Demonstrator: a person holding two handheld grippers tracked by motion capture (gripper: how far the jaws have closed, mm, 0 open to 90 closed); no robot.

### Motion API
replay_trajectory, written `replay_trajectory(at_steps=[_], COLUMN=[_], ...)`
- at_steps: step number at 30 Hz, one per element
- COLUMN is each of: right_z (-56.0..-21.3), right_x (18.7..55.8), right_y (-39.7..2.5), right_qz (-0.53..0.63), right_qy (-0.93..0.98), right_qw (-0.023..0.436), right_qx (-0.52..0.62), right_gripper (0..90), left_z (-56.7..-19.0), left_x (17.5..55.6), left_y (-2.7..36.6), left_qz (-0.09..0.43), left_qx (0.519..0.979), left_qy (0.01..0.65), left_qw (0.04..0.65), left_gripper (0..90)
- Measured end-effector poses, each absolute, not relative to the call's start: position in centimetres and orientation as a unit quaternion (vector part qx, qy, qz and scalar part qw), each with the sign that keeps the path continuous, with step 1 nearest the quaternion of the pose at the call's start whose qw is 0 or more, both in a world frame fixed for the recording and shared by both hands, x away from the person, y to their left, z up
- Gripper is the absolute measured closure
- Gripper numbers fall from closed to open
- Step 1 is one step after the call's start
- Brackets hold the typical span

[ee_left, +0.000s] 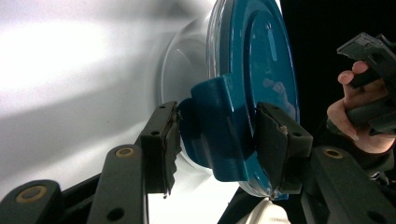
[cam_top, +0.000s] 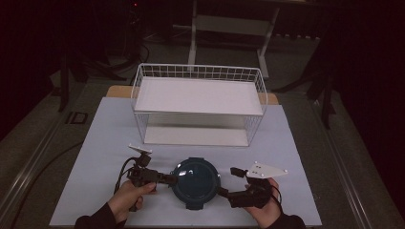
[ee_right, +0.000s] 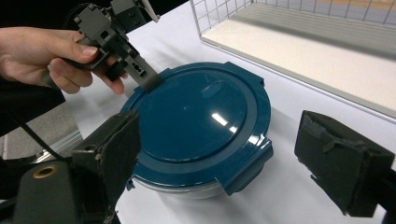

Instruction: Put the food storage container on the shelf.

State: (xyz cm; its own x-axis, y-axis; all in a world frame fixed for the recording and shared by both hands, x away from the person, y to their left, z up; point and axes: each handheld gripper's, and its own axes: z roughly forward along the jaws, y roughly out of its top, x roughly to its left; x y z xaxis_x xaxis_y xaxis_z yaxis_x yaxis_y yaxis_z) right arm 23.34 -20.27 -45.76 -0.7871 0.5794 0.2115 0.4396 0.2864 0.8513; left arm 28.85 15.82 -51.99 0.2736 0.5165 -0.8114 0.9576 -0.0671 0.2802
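**Inspector A:** Gripping one latch tab (ee_left: 219,126) of the blue lid (cam_top: 195,175), the left gripper (ee_left: 217,140) has its jaws narrowed onto both faces of that tab. The round container (ee_right: 198,133) sits on the white tabletop (cam_top: 110,143), near the front edge, just before the wire rack (cam_top: 198,102).

**Inspector B:** And the right gripper (ee_right: 217,154)?

**Inspector A:** Jaws wide, one to each side of the container, touching nothing, as far as the right gripper view shows.

**Inspector B:** Recommendation for the step?

**Inspector A:** In my judgement the tab is being unclipped. Pivot it outward from the rim rather than pulling upward, or the whole container may tip. The right gripper should close on the body or press on the lid to steady it first.

**Inspector B:** Count?

**Inspector A:** One container, one lid, one two-tier rack, two grippers. Three tabs are visible; a fourth is probable, but I cannot confirm it.
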Motion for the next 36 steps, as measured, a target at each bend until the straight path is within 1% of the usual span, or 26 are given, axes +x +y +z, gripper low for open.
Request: replay_trajectory(at_steps=[5, 7, 9, 10, 11, 12, 13, 14, 15, 16, 18, 19, 20, 21, 23, 26, 29, 36], right_z=[-46.0, -46.1, -46.3, -46.3, -46.4, -46.9, -47.1, -47.1, -47.5, -47.5, -47.9, -48.3, -48.3, -48.5, -48.9, -49.4, -49.9, -50.5], right_x=[23.5, 23.7, 24.0, 24.0, 24.2, 24.6, 24.8, 24.8, 25.0, 25.0, 25.2, 25.5, 25.5, 25.6, 25.8, 26.0, 26.0, 26.0], right_y=[-20.6, -20.7, -20.9, -20.9, -21.0, -21.2, -21.2, -21.2, -21.1, -21.1, -21.2, -21.3, -21.3, -21.4, -21.6, -21.6, -21.4, -21.0], right_qz=[0.502, 0.502, 0.501, 0.501, 0.500, 0.498, 0.495, 0.495, 0.488, 0.488, 0.484, 0.485, 0.485, 0.486, 0.488, 0.484, 0.479, 0.473], right_qy=[0.796, 0.794, 0.790, 0.790, 0.786, 0.777, 0.776, 0.776, 0.774, 0.774, 0.770, 0.762, 0.762, 0.757, 0.752, 0.746, 0.744, 0.743], right_qw=[0.059, 0.051, 0.032, 0.032, 0.022, -0.009, -0.020, -0.020, -0.038, -0.038, -0.058, -0.078, -0.078, -0.087, -0.106, -0.128, -0.150, -0.177], right_qx=[0.332, 0.341, 0.352, 0.352, 0.363, 0.384, 0.389, 0.389, 0.401, 0.401, 0.411, 0.422, 0.422, 0.427, 0.430, 0.438, 0.440, 0.440], right_gripper=[15.2, 15.7, 15.7, 15.7, 17.9, 19.6, 21.1, 21.1, 21.8, 21.8, 23.1, 25.2, 25.2, 25.5, 30.3, 33.0, 37.8, 50.5], left_z=[-52.0, -51.9, -51.7, -51.7, -51.5, -51.3, -51.3, -51.2, -51.1, -51.1, -51.1, -51.0, -50.9, -50.8, -50.7, -50.7, -50.8, -50.7], left_x=[28.9, 28.8, 28.6, 28.6, 28.3, 28.0, 28.0, 27.9, 27.6, 27.6, 27.3, 27.2, 27.1, 26.9, 26.7, 26.5, 26.3, 25.7], left_y=[15.9, 15.9, 15.9, 15.9, 15.9, 15.8, 15.8, 15.8, 15.8, 15.8, 15.9, 15.9, 15.9, 15.9, 15.9, 16.0, 16.1, 16.2], left_qz=[-0.264, -0.260, -0.253, -0.253, -0.250, -0.240, -0.240, -0.238, -0.233, -0.233, -0.229, -0.226, -0.224, -0.221, -0.216, -0.212, -0.212, -0.204], left_qx=[0.692, 0.696, 0.701, 0.701, 0.701, 0.706, 0.706, 0.707, 0.710, 0.710, 0.712, 0.714, 0.716, 0.720, 0.724, 0.728, 0.726, 0.729], left_qy=[0.527, 0.522, 0.518, 0.518, 0.515, 0.509, 0.509, 0.508, 0.504, 0.504, 0.501, 0.499, 0.497, 0.493, 0.487, 0.481, 0.480, 0.476], left_qw=[0.417, 0.419, 0.421, 0.421, 0.426, 0.430, 0.430, 0.431, 0.434, 0.434, 0.435, 0.436, 0.436, 0.436, 0.438, 0.441, 0.444, 0.449], left_gripper=[51.5, 51.7, 52.0, 52.4, 52.4, 53.9, 54.1, 54.1, 54.6, 54.8, 54.9, 55.1, 55.1, 55.3, 55.7, 56.1, 56.3, 56.7])
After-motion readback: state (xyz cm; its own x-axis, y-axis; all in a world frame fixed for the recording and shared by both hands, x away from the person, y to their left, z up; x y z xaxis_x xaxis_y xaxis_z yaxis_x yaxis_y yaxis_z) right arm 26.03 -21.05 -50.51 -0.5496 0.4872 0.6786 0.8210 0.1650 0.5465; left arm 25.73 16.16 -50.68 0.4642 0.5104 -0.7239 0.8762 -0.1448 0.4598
